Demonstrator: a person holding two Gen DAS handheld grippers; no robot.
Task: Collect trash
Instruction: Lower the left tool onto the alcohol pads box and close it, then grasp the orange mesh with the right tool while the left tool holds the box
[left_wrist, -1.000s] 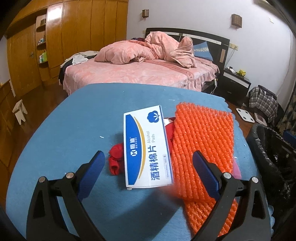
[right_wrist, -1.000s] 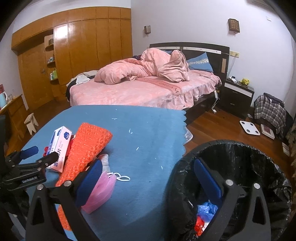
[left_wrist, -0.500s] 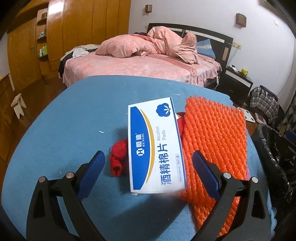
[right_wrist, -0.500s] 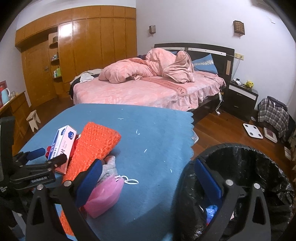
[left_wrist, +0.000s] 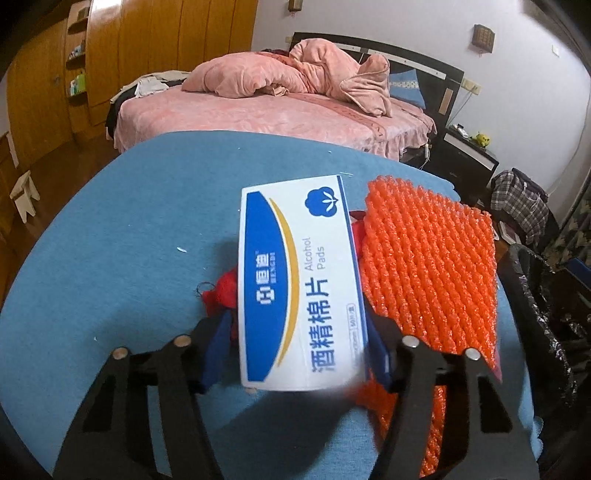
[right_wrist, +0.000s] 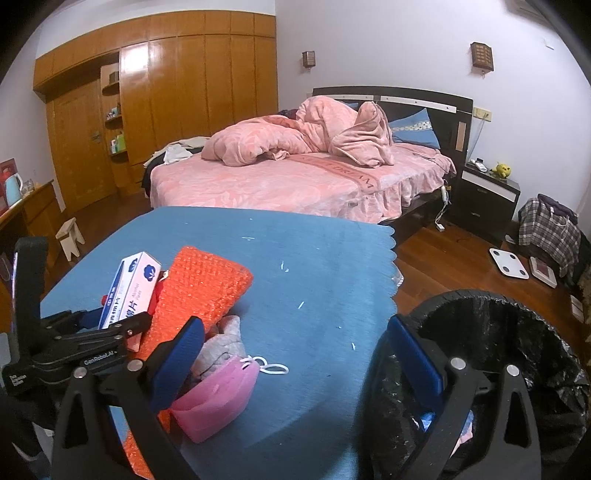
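From the left wrist we see our left gripper (left_wrist: 297, 345) closed around the near end of the alcohol pads box (left_wrist: 297, 280), its blue pads pressed on both long sides. The box lies on the blue tablecloth (left_wrist: 122, 236), half over a red scrap (left_wrist: 221, 291) and touching the orange foam netting (left_wrist: 430, 273) on its right. The hold is near one end only, so we judge the box may pivot or slide out when lifted; the right finger also sits against the netting and could drag it along.

From the right wrist we see our right gripper (right_wrist: 295, 363) with jaws wide apart and empty, hovering between the pink mask (right_wrist: 218, 393) on the table and the black-lined trash bin (right_wrist: 517, 332) beside the table edge. The mask's ear loop (right_wrist: 271, 367) lies loose and could snag a finger.
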